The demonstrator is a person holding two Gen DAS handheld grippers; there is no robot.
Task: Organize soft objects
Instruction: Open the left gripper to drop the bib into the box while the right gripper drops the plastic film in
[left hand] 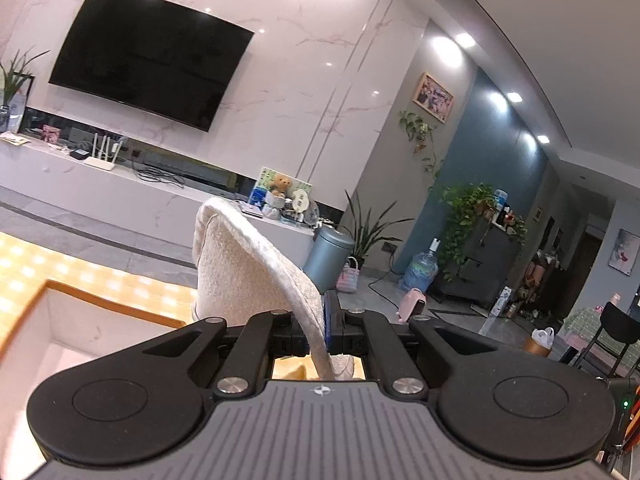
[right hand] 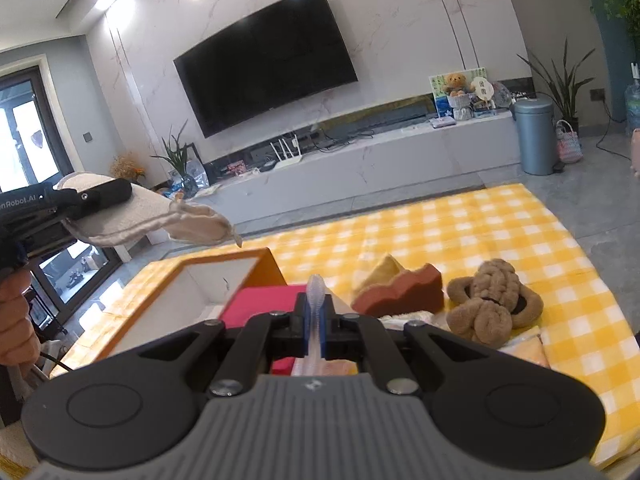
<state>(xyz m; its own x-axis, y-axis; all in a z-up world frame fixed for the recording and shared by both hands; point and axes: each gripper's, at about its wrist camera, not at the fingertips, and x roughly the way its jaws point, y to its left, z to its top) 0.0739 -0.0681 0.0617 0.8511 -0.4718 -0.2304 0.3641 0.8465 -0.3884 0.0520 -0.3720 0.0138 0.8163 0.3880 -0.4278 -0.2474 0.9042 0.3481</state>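
Above the yellow checked cloth (right hand: 460,216), each gripper (left hand: 318,322) (right hand: 316,320) clamps an upright item.

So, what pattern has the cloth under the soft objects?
Yellow and white checks on the cloth, clearest in the right wrist view.

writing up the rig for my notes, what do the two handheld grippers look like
Both match: a ribbed grey body, two round black discs, black link arms with silver bolts, blue pads. The left gripper also shows from the right wrist view, black, with white lettering along its side. The right gripper looks the same. No sleeve is visible.
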